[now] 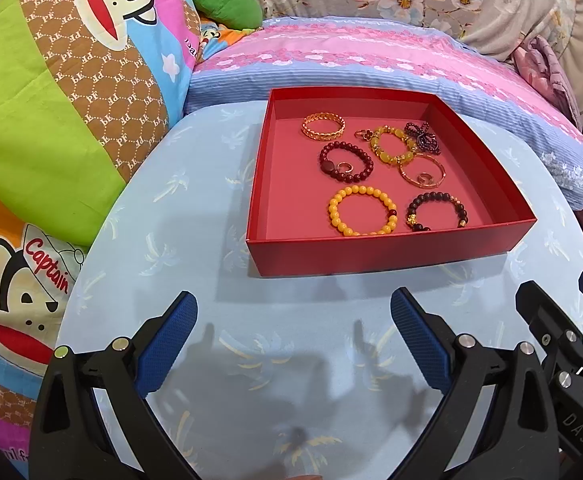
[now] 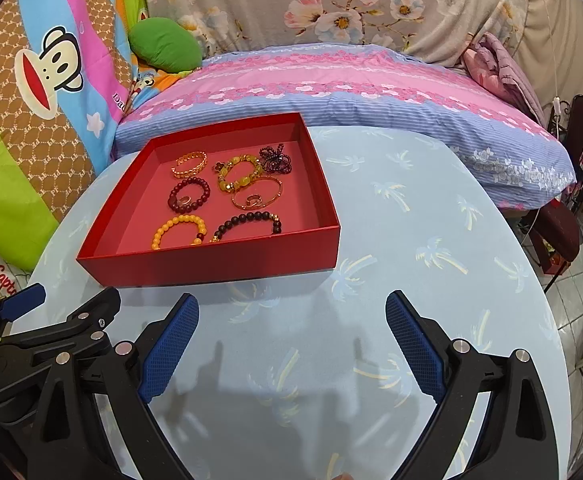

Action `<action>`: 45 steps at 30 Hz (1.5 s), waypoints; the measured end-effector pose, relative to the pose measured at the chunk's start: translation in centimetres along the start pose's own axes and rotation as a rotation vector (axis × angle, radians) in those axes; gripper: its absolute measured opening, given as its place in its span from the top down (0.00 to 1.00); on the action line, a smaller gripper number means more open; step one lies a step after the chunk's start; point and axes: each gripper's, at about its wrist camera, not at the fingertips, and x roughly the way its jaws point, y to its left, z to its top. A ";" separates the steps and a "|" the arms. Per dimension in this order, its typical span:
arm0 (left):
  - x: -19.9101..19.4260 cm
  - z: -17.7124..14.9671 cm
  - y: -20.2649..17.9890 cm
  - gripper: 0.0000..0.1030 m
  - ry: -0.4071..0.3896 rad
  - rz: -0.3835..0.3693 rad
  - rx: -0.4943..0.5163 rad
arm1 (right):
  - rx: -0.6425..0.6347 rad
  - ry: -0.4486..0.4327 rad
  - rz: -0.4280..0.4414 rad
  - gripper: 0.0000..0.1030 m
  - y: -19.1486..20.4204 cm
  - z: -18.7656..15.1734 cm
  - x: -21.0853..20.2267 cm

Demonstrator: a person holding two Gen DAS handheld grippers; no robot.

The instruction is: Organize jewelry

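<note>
On your left, the bright cartoon-monkey quilt (image 1: 51, 128) carries the red word "Captain" on the monkey's white cap (image 1: 47, 258), and its brown honeycomb band (image 1: 103, 80) repeats the white letters "PF". On the black body of the right gripper (image 1: 551, 308), seen at the left wrist view's lower right edge, you can read "DAS"; whatever follows is cut off.
</note>
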 end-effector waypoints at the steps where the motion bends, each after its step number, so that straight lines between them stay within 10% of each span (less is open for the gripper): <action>1: 0.0 0.0 0.0 0.10 0.000 0.000 0.000 | 0.002 0.001 0.000 0.12 0.0 0.0 0.0; 45: 0.0 -0.2 0.1 0.11 0.002 0.014 -0.003 | 0.011 0.013 0.003 0.12 0.2 -0.3 0.2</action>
